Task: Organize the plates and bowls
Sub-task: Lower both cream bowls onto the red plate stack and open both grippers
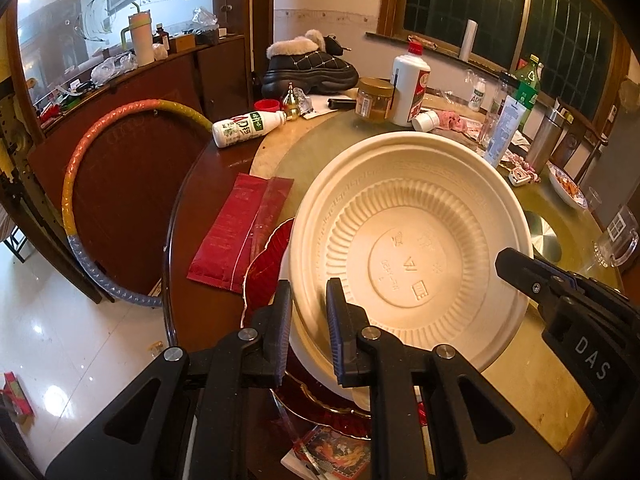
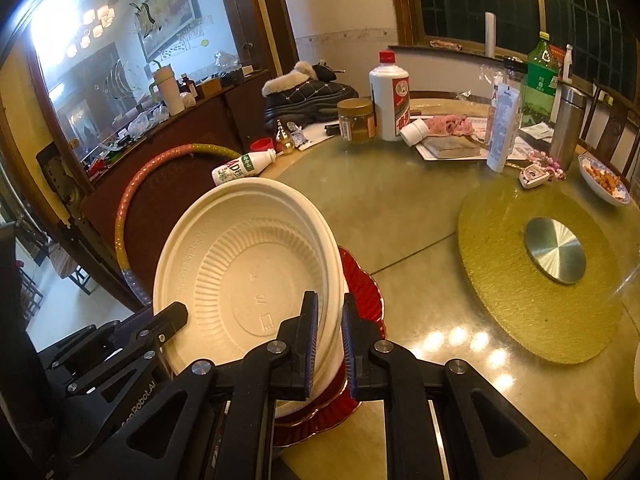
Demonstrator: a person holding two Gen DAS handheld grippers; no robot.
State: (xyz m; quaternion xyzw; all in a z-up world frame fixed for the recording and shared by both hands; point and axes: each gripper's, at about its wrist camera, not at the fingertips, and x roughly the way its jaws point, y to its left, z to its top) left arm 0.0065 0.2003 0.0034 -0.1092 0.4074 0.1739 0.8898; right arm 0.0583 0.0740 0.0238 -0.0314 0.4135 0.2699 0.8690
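A cream disposable bowl [image 1: 412, 240] is held tilted above a red gold-rimmed plate [image 1: 272, 264] at the table's near edge. My left gripper [image 1: 309, 328] is shut on the bowl's near rim. My right gripper [image 2: 330, 340] is shut on the rim of the same bowl [image 2: 248, 264], its fingers either side of the wall. The red plate [image 2: 362, 292] lies under the bowl with a white bowl [image 2: 332, 376] on it. The right gripper shows in the left wrist view [image 1: 532, 276]; the left gripper shows in the right wrist view [image 2: 160, 328].
A round table with a glass turntable [image 2: 400, 216] carries a white liquor bottle [image 2: 390, 98], jar [image 2: 356, 120], milk bottle [image 2: 244, 166], green bottle [image 2: 542, 76], steel cup [image 2: 566, 128], a dish of food [image 2: 604, 180], a green mat [image 2: 520, 300]. Red packets [image 1: 236, 232] lie left. A hoop [image 1: 76, 200] leans on the sideboard.
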